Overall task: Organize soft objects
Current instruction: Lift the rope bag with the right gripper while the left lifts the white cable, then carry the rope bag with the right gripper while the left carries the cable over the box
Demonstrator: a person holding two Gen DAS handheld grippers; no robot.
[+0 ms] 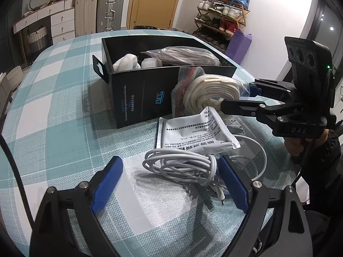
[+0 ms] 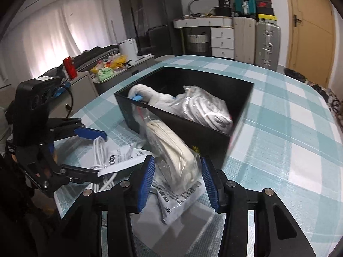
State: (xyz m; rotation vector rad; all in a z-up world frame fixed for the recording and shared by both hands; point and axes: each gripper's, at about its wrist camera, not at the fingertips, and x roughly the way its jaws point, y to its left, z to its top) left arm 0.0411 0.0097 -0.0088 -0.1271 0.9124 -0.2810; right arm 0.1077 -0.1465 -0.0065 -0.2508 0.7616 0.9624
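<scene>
A clear zip bag holding a coiled cream strap (image 1: 210,92) (image 2: 175,150) leans against the near wall of the black box (image 1: 150,72) (image 2: 193,126). My right gripper (image 2: 177,160) (image 1: 236,96) is open, with its blue pads on either side of the bag and small gaps showing. My left gripper (image 1: 169,160) (image 2: 100,154) stands wide open over a coiled white cable (image 1: 182,167) (image 2: 99,147) on the table, without touching it. A printed white pouch (image 1: 193,128) (image 2: 128,160) lies between cable and bag. Inside the box are a bagged white cord (image 1: 182,55) (image 2: 203,107) and a white cloth (image 1: 126,62) (image 2: 145,94).
Everything sits on a table with a teal checked cloth (image 1: 53,107) (image 2: 289,117). A white foam sheet (image 1: 139,192) lies under the cable. Suitcases (image 1: 109,10), drawers and a shoe rack (image 1: 223,15) stand beyond the table.
</scene>
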